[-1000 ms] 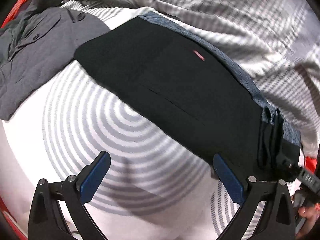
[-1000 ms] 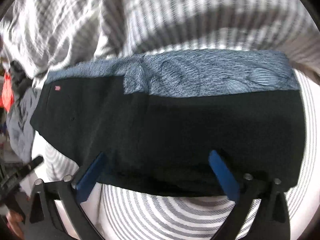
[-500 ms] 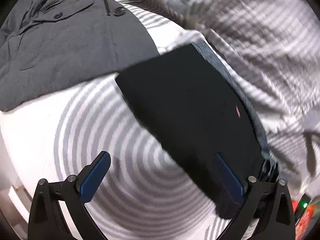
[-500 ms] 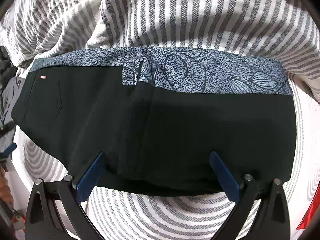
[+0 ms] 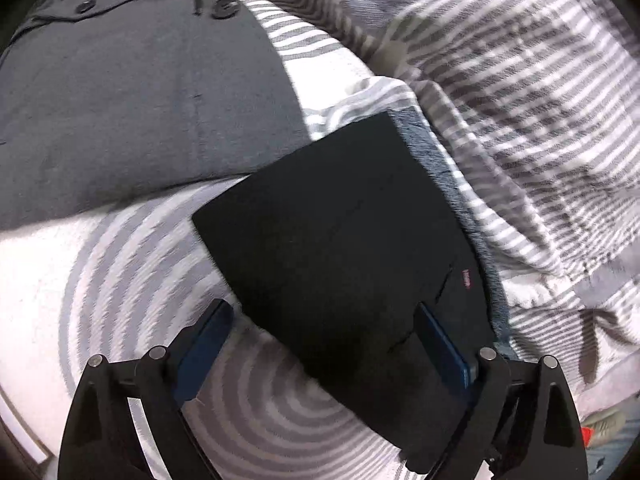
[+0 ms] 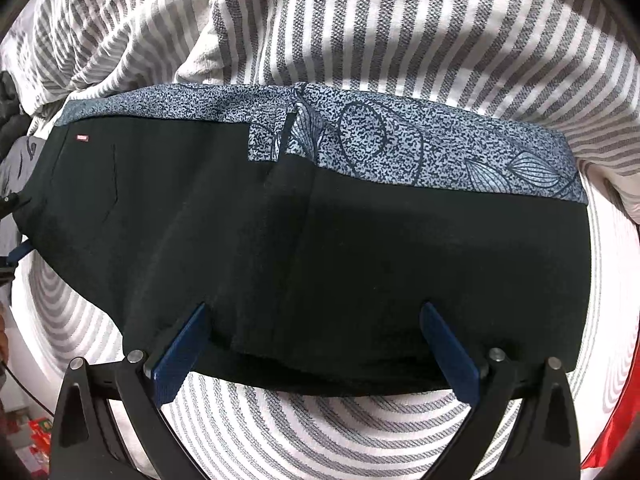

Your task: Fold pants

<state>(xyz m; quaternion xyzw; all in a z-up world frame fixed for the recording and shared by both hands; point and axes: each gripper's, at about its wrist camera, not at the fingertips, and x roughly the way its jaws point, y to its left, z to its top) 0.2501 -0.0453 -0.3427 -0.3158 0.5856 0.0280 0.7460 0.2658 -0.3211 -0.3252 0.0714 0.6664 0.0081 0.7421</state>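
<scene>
Your left gripper (image 5: 324,332) was spread wide, its blue pads on either side of one short end of the black pants (image 5: 340,248), gripping nothing; whether the pads touched the cloth could not be told. Your right gripper (image 6: 316,336) was likewise released, its fingers straddling the near long edge of the pants without pinching it.

The pants lay as a flat, long rectangle on the striped bedcover (image 6: 360,432), the legs apparently laid one upon the other, with a small red label (image 6: 82,137) near one end. Along their far edge showed a blue patterned fabric (image 6: 400,148); whether it was a separate garment beneath or part of the same piece could not be told. A grey buttoned shirt (image 5: 120,100) lay just beside the end your left gripper faced, and rumpled striped bedding (image 5: 520,100) was heaped beyond.

By my judgement you were about midway: the lengthwise fold looked done and tidy, with edges aligned. What remained, it seemed, was one or two folds across the length to make a compact bundle.
</scene>
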